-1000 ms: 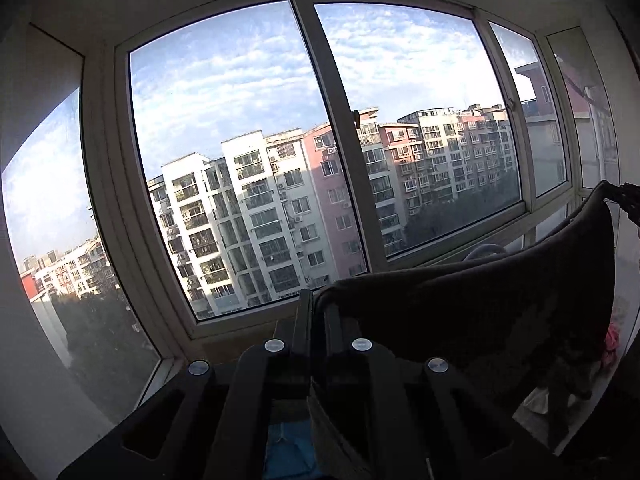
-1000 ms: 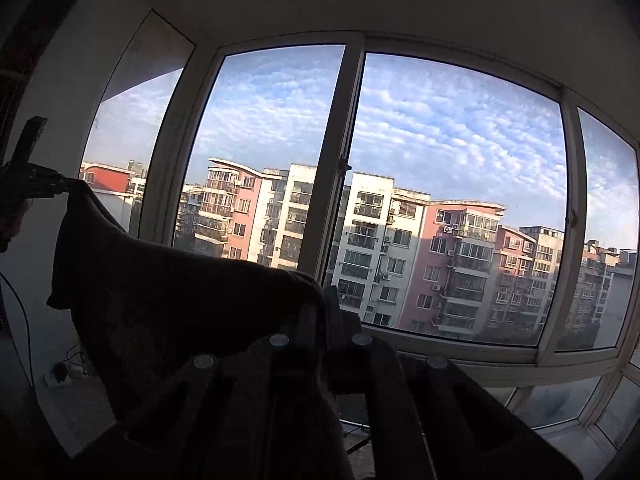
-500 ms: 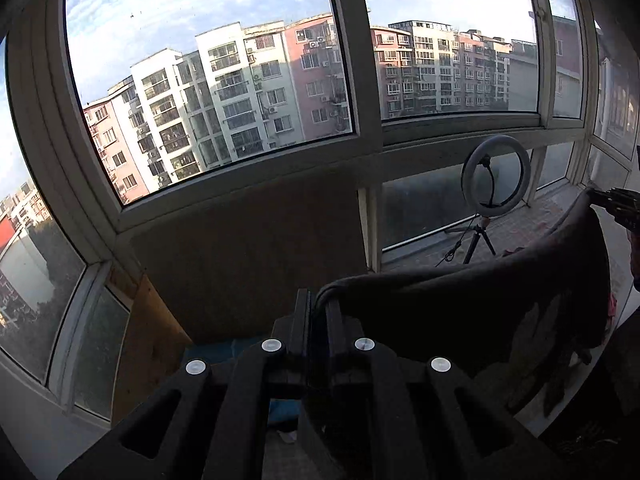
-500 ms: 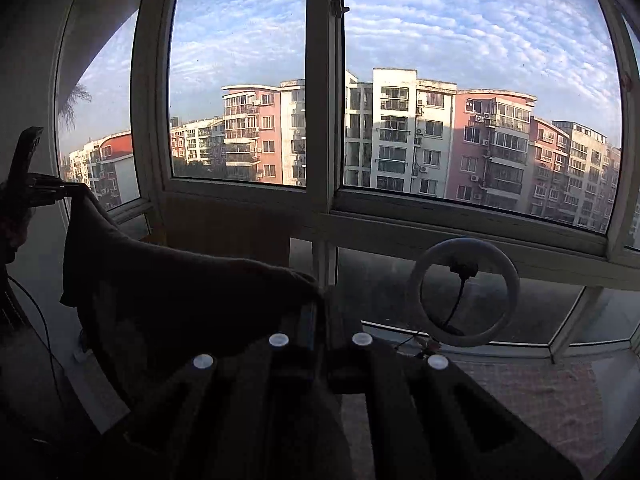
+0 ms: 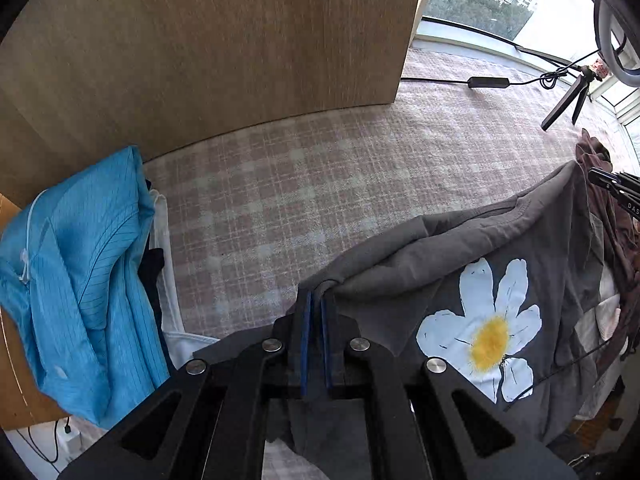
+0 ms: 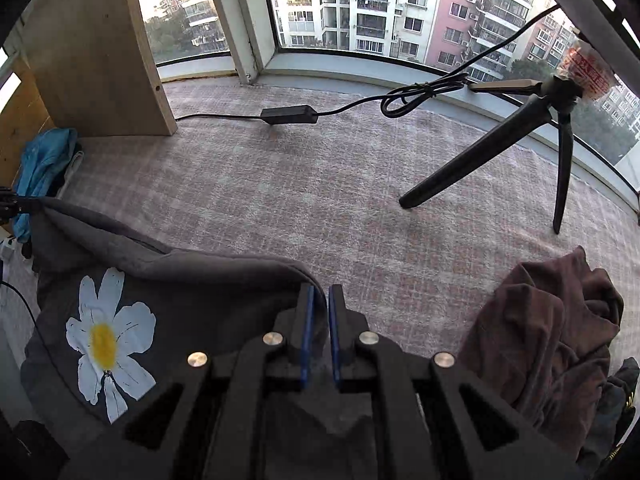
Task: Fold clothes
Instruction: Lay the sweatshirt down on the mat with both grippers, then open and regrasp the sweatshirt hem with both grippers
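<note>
A dark grey T-shirt (image 5: 472,264) with a white and yellow daisy print hangs stretched between my two grippers, above the pink checked cloth (image 5: 288,184). My left gripper (image 5: 314,300) is shut on one upper corner of the shirt. My right gripper (image 6: 319,296) is shut on the other corner of the same shirt (image 6: 168,288). The right gripper's tips also show at the far right of the left wrist view (image 5: 608,184). The daisy faces the cameras.
A blue garment (image 5: 80,264) over white and dark clothes lies at the left by a wooden panel (image 5: 200,52). A crumpled brown garment (image 6: 548,328) lies at the right. A tripod (image 6: 492,136) and a black cable with an inline box (image 6: 290,114) stand towards the window.
Both grippers have tipped down from facing the window to facing the cloth-covered surface, still holding the grey shirt stretched between them.
</note>
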Available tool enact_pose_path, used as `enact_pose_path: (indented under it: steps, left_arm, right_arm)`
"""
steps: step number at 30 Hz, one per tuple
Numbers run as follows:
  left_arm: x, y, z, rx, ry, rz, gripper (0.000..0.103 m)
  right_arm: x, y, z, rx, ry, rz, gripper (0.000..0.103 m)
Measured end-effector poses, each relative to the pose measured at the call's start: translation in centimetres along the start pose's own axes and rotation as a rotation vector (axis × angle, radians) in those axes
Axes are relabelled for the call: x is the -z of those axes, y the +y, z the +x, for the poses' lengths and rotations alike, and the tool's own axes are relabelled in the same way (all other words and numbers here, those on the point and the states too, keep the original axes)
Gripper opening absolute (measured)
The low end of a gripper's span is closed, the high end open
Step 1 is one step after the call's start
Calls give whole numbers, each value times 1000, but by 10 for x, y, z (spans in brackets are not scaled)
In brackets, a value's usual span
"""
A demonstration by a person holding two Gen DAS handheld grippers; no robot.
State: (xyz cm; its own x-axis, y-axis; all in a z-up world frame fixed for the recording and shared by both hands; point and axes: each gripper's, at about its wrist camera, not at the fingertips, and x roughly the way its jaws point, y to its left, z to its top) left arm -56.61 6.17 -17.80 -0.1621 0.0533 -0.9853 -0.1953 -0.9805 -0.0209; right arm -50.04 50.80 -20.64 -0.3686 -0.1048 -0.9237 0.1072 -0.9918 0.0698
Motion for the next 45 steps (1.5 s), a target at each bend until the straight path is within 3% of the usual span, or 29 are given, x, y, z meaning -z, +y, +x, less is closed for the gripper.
enact_pose_path:
  steps: [2,3,4,8,11,12,14,19,21,24,26,28,34,35,36,37,38,39,40,45]
  left_arm:
    - [-5,2,5,0,0,14,4]
    - [-8,4,7,0,0,21,4]
    - [-11,7,6,4,2,23,4]
    - [-21,10,10,3,9,29,4]
    - [-26,8,12,-4,17,33,4]
    - [-27,8,14,-5,20,32,4]
    - [-28,7,17,-6,25,35,4]
    - [-29,2,29,6,42,51,7]
    - [-28,4,29,10,43,44,12]
    - [-23,14,16,23,22,45,17]
    - [-16,26,3,16,4,54,20]
    - [-9,41,-7,-2,-9,58,31]
    - [14,64,20,-1,63,66,32]
    - [19,63,30,-15,84,78,32]
    - [23,63,40,-27,101,83,32]
    - [25,63,49,-29,114,79,31]
    - [28,61,56,-8,125,77,29]
    - [30,58,62,11,135,76,20]
    - [32,53,65,21,133,88,0]
    - [47,56,32,6,70,98,1]
  right_arm:
    - [11,-10,-13,-36,-15,8,19]
    - [17,-14,-19,-59,-16,12,34]
    - [22,-16,-21,-77,-24,6,43]
    - [39,-15,-7,-134,23,-39,44]
    - [44,-3,15,-125,75,-109,44]
    - [45,-1,22,-112,97,-119,43]
    - [46,-3,30,-91,137,-121,0]
    - [31,-49,-1,60,47,6,2]
    - [28,-54,9,163,81,-5,2]
    - [25,-48,14,125,108,-18,3]
    - [20,-41,11,68,78,-21,11]
    - [15,-34,9,12,47,-25,47]
    - [14,-8,42,-14,133,-88,48]
    - [16,-4,47,-18,153,-101,48]
    - [19,0,48,-22,159,-112,41]
    - [22,3,48,-27,163,-120,14]
    - [23,3,46,-31,164,-114,3]
    - [25,3,44,-36,165,-107,5]
    - [26,2,41,-39,163,-99,4]
    - [37,-13,3,-29,105,-26,4]
